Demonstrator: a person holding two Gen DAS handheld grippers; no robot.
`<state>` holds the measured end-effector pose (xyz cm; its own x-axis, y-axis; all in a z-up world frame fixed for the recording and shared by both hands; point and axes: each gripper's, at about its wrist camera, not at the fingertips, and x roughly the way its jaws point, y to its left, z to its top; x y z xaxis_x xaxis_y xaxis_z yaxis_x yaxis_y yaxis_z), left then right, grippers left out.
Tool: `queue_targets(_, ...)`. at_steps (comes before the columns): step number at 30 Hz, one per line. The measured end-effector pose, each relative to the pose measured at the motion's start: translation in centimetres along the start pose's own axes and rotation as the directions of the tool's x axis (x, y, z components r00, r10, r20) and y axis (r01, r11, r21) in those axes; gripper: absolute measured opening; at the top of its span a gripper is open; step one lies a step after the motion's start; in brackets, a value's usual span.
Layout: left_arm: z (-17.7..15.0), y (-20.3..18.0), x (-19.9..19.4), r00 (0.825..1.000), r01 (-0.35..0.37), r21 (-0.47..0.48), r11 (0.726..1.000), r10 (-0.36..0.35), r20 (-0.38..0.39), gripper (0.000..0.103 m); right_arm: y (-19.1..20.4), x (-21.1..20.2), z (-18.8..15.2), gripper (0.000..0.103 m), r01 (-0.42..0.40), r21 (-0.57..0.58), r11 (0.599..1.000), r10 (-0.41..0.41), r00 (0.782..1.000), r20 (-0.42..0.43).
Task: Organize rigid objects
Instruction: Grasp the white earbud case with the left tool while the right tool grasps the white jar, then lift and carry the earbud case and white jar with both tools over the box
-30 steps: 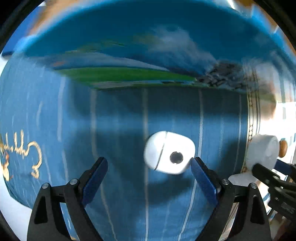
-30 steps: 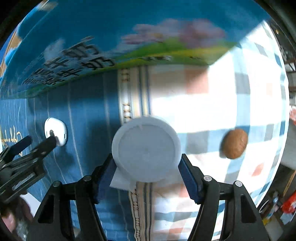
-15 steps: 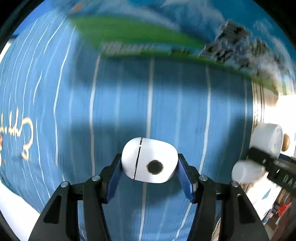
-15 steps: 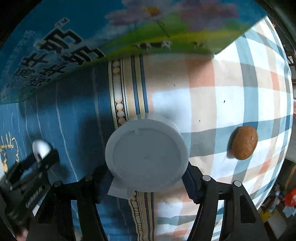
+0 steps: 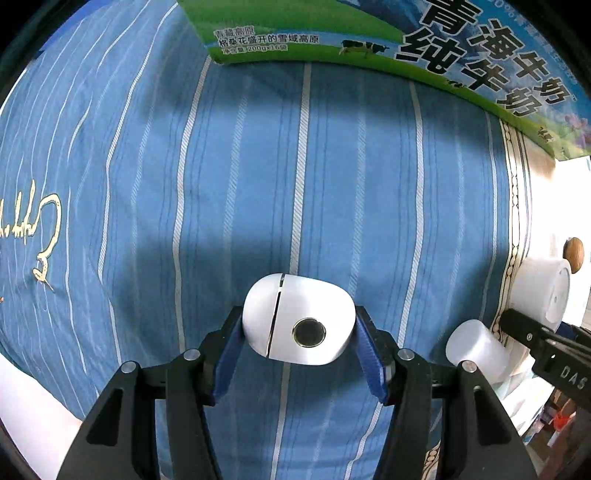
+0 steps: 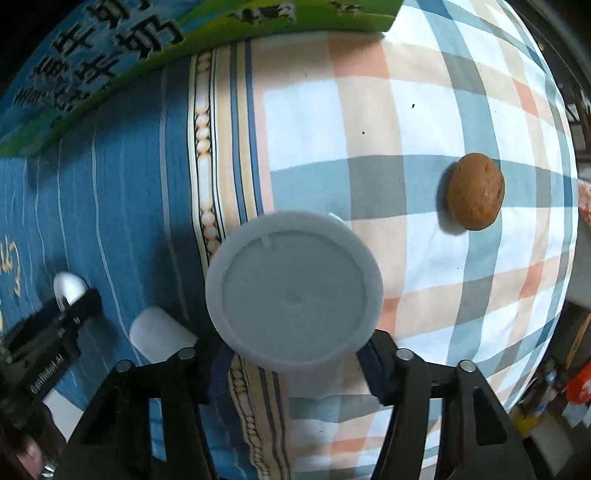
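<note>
a: where was the white case [image 5: 298,320] relative to the left gripper [image 5: 298,341]?

b: right between its blue pads, dead centre. the jaws were clenched on it, one pad on each short end, so its long axis ran across from pad to pad, with the seam and the round dark button facing the camera. it looked to be held above the blue striped bedsheet [image 5: 147,184], though i couldn't tell for sure.

a: and the right gripper [image 6: 293,356]?

b: its jaws grasped the white round tub [image 6: 293,308], flat circular end toward the lens. the pads were mostly hidden behind the tub, but they pressed its sides. it hung over the seam where the blue stripes met the plaid cloth [image 6: 424,92].

a: so both hands were full. what did the next move turn on?

b: on the milk carton box [image 5: 369,33], i'd judge. it lay straight ahead of both grippers, at the far edge of the bed. the left one sat nearer its green end, the right nearer its corner.

a: anything loose?

b: a brown nut-like ball [image 6: 474,192] on the plaid, ahead and right of the tub, well apart from it. and a small white cylinder [image 5: 476,350] lying between the two grippers, just beside the right one.
</note>
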<state>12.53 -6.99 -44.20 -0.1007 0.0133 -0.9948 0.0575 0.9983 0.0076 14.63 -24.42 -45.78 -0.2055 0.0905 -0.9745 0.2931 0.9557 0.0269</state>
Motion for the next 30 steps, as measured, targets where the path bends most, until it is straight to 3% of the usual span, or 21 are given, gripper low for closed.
queue_targets(13,1.1,1.7,-1.3,1.0,0.021,-0.001,1.0,-0.021,-0.004,0.055,-3.9,-1.3,2.5,0.077,-0.103,0.103,0.989,0.104,0.995,-0.002)
queue_targets(17,1.4,0.9,-1.4,1.0,0.017,0.015,1.0,-0.017,-0.003,0.055,-3.4,-0.7,3.2,0.078,-0.052,0.084,0.995,0.054,0.998,-0.021)
queue_targets(20,1.5,0.3,-1.6,1.0,0.015,0.022,1.0,-0.015,0.002,0.055,-2.9,-0.8,3.3,0.069,0.01,0.062,0.998,-0.01,1.0,0.004)
queue_targets(24,1.5,-0.4,-2.0,1.0,0.018,0.031,0.999,-0.018,0.007,0.055,-1.6,-0.7,2.5,0.069,0.048,0.007,0.999,-0.048,0.998,0.04)
queue_targets(30,0.9,-1.3,-3.7,0.999,0.03,0.049,0.998,-0.031,0.022,0.055,-0.9,-1.0,0.8,0.068,0.054,-0.041,0.998,-0.051,0.997,0.059)
